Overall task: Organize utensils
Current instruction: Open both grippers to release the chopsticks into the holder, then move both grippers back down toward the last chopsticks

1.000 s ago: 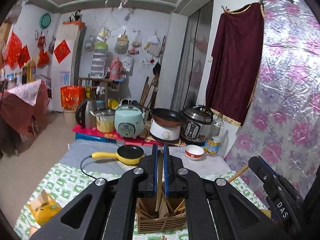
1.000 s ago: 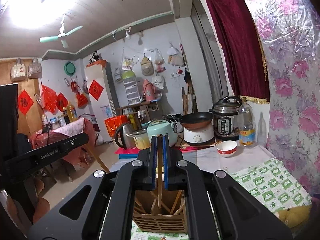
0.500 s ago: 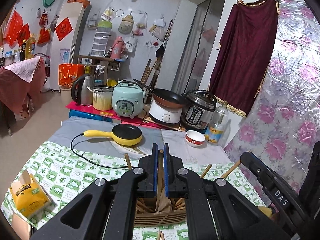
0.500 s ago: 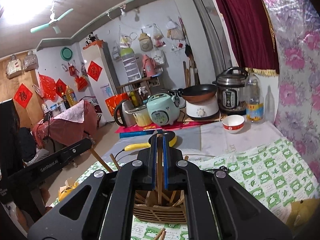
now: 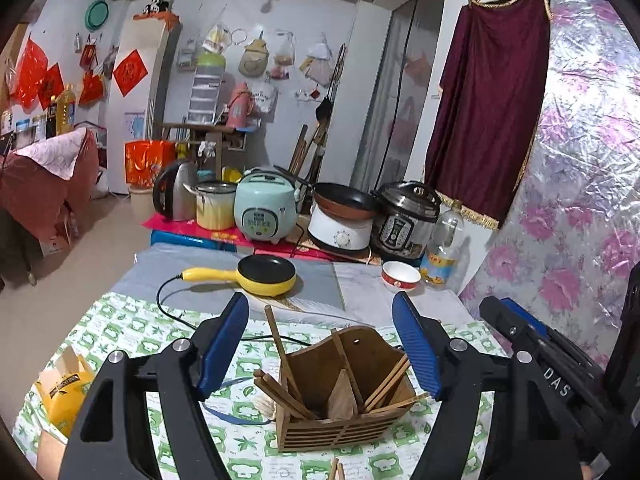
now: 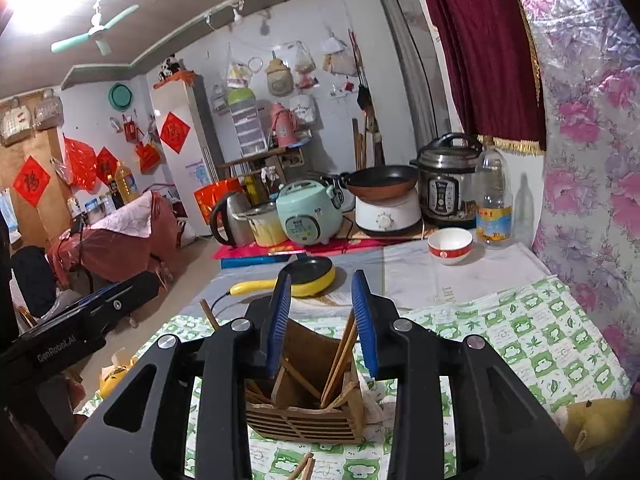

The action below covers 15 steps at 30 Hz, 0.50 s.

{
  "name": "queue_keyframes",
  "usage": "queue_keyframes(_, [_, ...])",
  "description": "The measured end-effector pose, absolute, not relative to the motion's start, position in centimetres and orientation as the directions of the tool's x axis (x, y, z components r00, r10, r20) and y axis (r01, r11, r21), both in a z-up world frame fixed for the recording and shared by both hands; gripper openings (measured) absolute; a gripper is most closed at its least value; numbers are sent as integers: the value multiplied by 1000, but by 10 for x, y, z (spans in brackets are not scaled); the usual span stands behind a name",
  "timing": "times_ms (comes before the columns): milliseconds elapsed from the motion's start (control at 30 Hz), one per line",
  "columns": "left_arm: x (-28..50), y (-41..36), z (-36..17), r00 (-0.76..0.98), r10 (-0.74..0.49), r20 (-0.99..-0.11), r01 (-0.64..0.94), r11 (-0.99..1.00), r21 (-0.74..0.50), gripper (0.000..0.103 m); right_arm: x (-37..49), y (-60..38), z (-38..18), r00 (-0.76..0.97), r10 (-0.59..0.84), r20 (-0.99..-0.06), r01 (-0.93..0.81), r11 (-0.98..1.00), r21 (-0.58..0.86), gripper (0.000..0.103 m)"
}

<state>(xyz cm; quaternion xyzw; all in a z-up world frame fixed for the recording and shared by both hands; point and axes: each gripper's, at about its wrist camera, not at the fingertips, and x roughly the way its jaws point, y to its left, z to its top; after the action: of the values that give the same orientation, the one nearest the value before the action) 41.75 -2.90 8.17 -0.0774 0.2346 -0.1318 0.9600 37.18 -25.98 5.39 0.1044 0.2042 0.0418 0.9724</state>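
- Left wrist view, surface: table under a green-and-white checked cloth (image 5: 132,336), grey mat at the far end carrying a yellow electric pan (image 5: 266,276) with its cord, and a red-rimmed bowl (image 5: 401,276) near the far right corner.
- Left wrist view, room: rice cooker (image 5: 266,210), kettle and pressure cooker in a row beyond the far edge; maroon curtain on the right wall.
- Left wrist view, task items: wooden utensil holder (image 5: 344,400) near the near edge, chopsticks (image 5: 282,350) leaning in its compartments.
- Left gripper (image 5: 320,346): jaws have just opened wide, holder below and between them, pads touching nothing.
- Only here: yellow bag (image 5: 64,396) at the near left edge.
- Right wrist view: same holder (image 6: 308,408) seen from the right; chopsticks (image 6: 340,354) stand between the jaws.
- Right gripper (image 6: 322,322): jaws have just parted, partly open; contact with the sticks cannot be told.
- Only here: ceiling fan (image 6: 96,36), lamp glare, yellow plush (image 6: 600,420) at the near right corner.
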Motion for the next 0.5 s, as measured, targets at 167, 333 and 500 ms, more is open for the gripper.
queue_keyframes(167, [411, -21, 85, 856, -280, -434, 201, 955, -219, 81, 360, -262, 63, 924, 137, -356, -57, 973, 226, 34])
queue_keyframes(333, [402, -11, 84, 858, -260, -442, 177, 959, -221, 84, 345, -258, 71, 930, 148, -336, -74, 972, 223, 35])
queue_keyframes(500, [384, -7, 84, 860, -241, -450, 163, 965, -205, 85, 321, -251, 77, 937, 144, -319, -85, 978, 193, 42])
